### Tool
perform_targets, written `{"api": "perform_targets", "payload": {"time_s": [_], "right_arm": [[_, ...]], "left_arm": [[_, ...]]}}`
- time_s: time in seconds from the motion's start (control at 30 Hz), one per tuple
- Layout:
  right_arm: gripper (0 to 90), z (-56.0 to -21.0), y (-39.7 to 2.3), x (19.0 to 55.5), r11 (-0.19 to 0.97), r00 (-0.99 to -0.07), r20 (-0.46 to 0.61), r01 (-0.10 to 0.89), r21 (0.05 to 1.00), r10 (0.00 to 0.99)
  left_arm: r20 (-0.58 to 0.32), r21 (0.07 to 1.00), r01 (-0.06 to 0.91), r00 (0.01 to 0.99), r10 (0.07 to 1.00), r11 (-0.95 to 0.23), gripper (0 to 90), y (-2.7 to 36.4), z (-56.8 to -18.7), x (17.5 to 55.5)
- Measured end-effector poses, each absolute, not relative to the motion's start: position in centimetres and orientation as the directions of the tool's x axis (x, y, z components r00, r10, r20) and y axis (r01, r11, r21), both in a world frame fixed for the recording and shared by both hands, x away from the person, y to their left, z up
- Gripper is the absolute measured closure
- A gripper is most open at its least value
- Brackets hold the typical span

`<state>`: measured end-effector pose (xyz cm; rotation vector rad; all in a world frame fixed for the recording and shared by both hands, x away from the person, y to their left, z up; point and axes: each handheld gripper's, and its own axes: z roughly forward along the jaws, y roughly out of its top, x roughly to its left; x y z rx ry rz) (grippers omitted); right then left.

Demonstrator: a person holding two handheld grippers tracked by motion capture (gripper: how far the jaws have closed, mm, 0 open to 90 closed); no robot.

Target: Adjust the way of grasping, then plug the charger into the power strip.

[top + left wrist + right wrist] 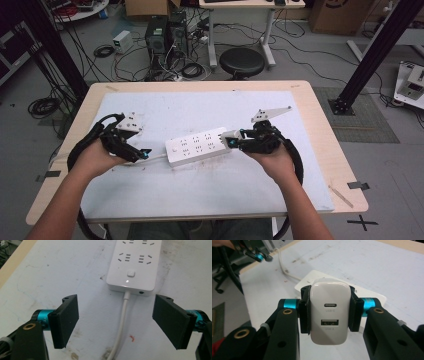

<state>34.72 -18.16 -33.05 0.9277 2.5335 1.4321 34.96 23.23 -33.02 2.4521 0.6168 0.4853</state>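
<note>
A white power strip (197,145) lies across the middle of the pale mat, its switch end and white cord (122,322) toward my left gripper (142,152). That gripper stands open just short of the strip's switch end (130,281), the cord running between its jaws without touching them. My right gripper (235,141) is shut on a white USB charger (330,311), clamped on its two sides, ports facing the camera. The charger (229,139) hangs at the strip's right end (377,298), a little above it.
The pale mat (150,107) covers most of the wooden table (320,125). Beyond the table's far edge stand a black stool (242,62), computer towers (165,35) and loose floor cables. Black frame posts (380,45) rise at both sides.
</note>
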Motion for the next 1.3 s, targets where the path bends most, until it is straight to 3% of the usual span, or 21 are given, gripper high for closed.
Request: {"api": "perform_targets", "payload": {"time_s": [0.73, 0.93, 0.97, 1.07, 1.3], "right_arm": [[63.6, -31.8, -17.3, 37.6, 0.538, -0.855, 0.12, 0.42, 0.731, 0.505], [63.6, -31.4, -16.6, 37.7, 0.598, -0.903, 0.062, 0.331, 0.73, 0.424], [63.6, -31.2, -16.0, 37.7, 0.652, -0.921, 0.0, 0.276, 0.706, 0.389], [63.5, -31.0, -15.4, 37.9, 0.696, -0.929, -0.058, 0.231, 0.68, 0.365], [63.5, -30.7, -13.6, 39.2, 0.787, -0.944, -0.129, 0.174, 0.592, 0.305]], "left_arm": [[0.14, 0.595, 0.375, 0.822, 0.551, -0.711, 21.2, 24.2, -33.6, 35.5], [0.113, 0.612, 0.396, 0.813, 0.571, -0.684, 21.2, 24.3, -33.6, 35.4], [0.102, 0.613, 0.407, 0.809, 0.579, -0.677, 21.2, 24.4, -33.7, 35.3], [0.087, 0.618, 0.419, 0.805, 0.587, -0.666, 21.2, 24.5, -34.0, 35.2], [0.081, 0.619, 0.422, 0.804, 0.588, -0.662, 21.3, 24.8, -34.3, 35.2]]}}
